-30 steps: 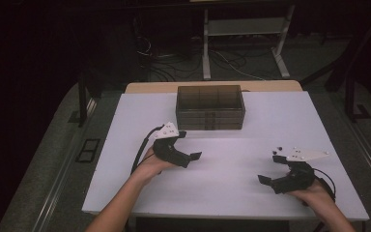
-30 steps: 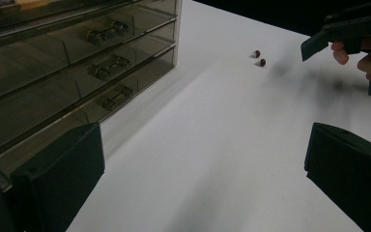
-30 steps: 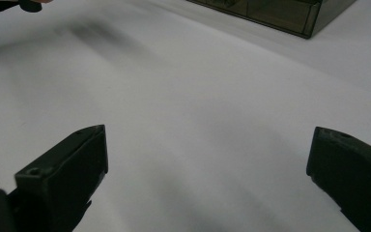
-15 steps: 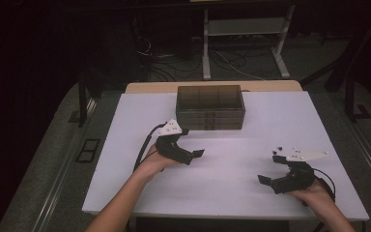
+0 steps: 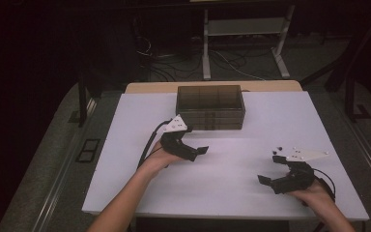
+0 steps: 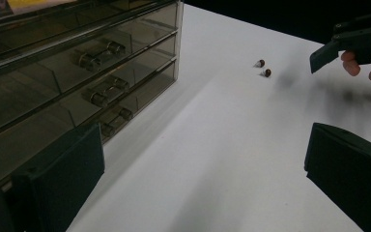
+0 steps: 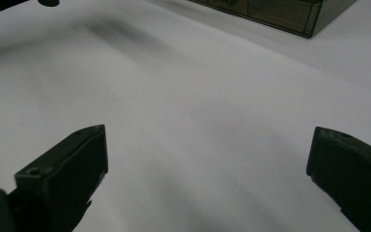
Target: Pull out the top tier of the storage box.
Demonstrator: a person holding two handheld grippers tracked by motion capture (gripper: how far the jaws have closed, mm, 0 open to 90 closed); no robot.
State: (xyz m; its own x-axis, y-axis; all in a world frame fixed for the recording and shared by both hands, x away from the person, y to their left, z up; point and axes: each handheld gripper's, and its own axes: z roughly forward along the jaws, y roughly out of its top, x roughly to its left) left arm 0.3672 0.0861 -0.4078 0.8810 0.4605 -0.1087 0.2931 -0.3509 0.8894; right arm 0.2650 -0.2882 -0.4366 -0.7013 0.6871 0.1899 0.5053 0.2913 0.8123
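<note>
My left tool (image 5: 200, 151), jaws wide, nears the drawer cabinet (image 5: 210, 107) (right tool (image 5: 265, 180) wide too); I should square up with one drawer handle (image 6: 91, 98).

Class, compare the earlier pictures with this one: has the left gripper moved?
Yes. The left gripper has edged right and toward the drawer box, which has stayed put.

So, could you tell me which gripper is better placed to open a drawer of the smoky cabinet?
Probably the left gripper: its open jaws hover near the drawer cabinet front. The right gripper sits far off near the table's front edge.
</note>
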